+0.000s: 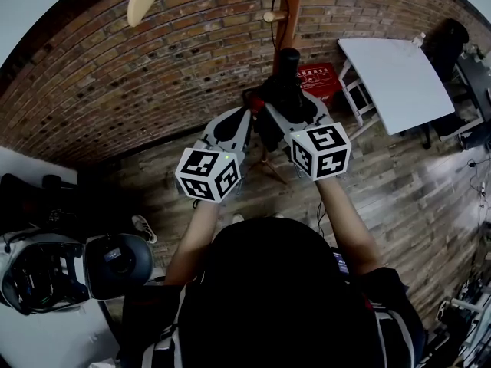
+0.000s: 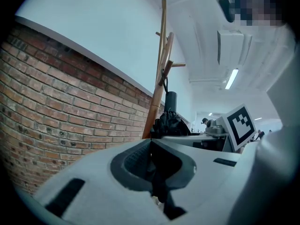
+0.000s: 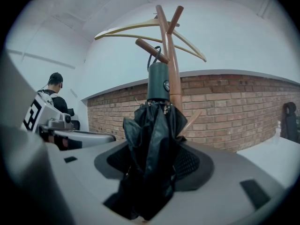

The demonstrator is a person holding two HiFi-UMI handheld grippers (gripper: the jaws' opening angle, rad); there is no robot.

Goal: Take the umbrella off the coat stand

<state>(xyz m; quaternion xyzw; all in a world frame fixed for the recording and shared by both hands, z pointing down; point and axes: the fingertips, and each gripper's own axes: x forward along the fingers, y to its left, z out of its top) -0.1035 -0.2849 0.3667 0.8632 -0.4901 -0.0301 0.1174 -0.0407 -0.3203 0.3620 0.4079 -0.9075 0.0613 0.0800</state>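
Unhooking: right gripper point(image 3: 154, 150) fingers clamp the folded umbrella point(image 3: 152, 125) under a coat stand point(image 3: 174, 78) peg point(image 3: 150, 49); left gripper point(image 2: 151, 142) fingers closed together, empty. Next, lift the strap point(image 3: 153, 56) clear.

Folded black umbrella point(image 3: 152, 139) against the wooden coat stand point(image 3: 174, 78).
It stands upright, clamped in my right gripper point(image 3: 152, 165), handle uppermost, wrist loop point(image 3: 153, 56) over a peg point(image 3: 149, 49).

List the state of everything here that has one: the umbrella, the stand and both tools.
umbrella, folded, strap looped over a peg, clamped by the right tool
coat stand, upright
hanger, hung at the stand's top
right tool, shut on the umbrella
left tool, jaws together, tip near the umbrella
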